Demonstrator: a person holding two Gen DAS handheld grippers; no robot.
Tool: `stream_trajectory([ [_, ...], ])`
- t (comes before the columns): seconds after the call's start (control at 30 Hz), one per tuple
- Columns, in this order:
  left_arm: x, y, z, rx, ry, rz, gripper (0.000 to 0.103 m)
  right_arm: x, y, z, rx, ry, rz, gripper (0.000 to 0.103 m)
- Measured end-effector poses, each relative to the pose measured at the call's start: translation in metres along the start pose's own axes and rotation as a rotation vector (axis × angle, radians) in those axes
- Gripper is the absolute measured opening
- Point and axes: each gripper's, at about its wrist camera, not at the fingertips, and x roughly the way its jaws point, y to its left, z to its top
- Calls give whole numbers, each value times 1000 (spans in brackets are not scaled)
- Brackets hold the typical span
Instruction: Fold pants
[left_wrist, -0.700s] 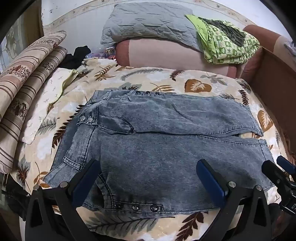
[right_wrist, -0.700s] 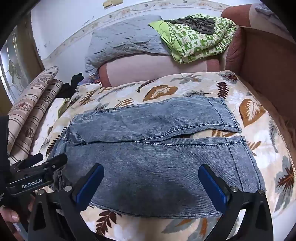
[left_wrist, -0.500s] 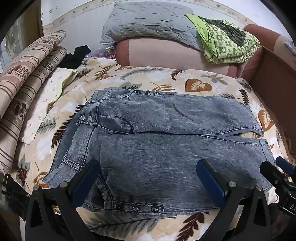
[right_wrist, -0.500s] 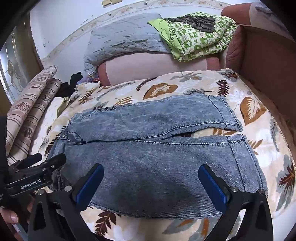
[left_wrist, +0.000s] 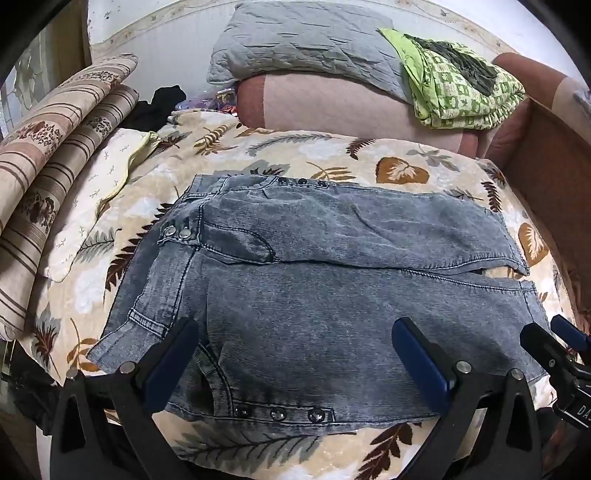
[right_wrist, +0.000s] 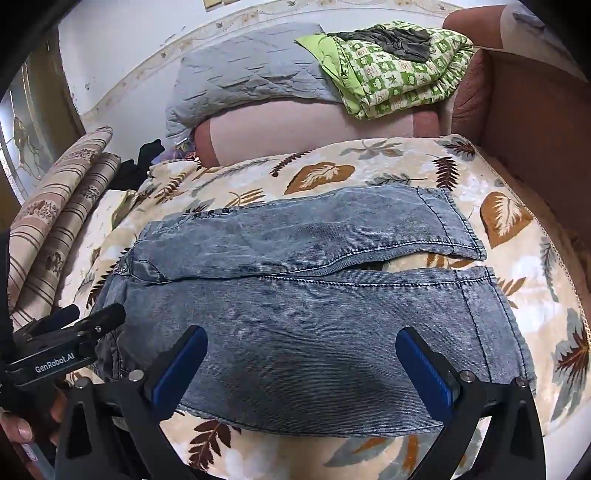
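Pants (left_wrist: 332, 295) flat on bed (left_wrist: 332, 162), below both jaws; left gripper (left_wrist: 295, 362), right gripper (right_wrist: 301, 369) jaws spread wide, nothing pinched.

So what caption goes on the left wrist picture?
Open left tongs hover over blue jeans spread flat on a leaf-print blanket.

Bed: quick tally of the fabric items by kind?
Denim pants: 1
Leaf-print blanket: 1
Grey quilted pillow: 1
Green patterned quilt: 1
Striped floral bedding rolls: 2
Total: 6
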Motion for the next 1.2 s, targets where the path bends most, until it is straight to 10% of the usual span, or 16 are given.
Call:
stream_trajectory([
  [1.2, 10, 11, -3, -34, 33, -5, 103, 8, 3, 2, -7, 24, -1, 103],
])
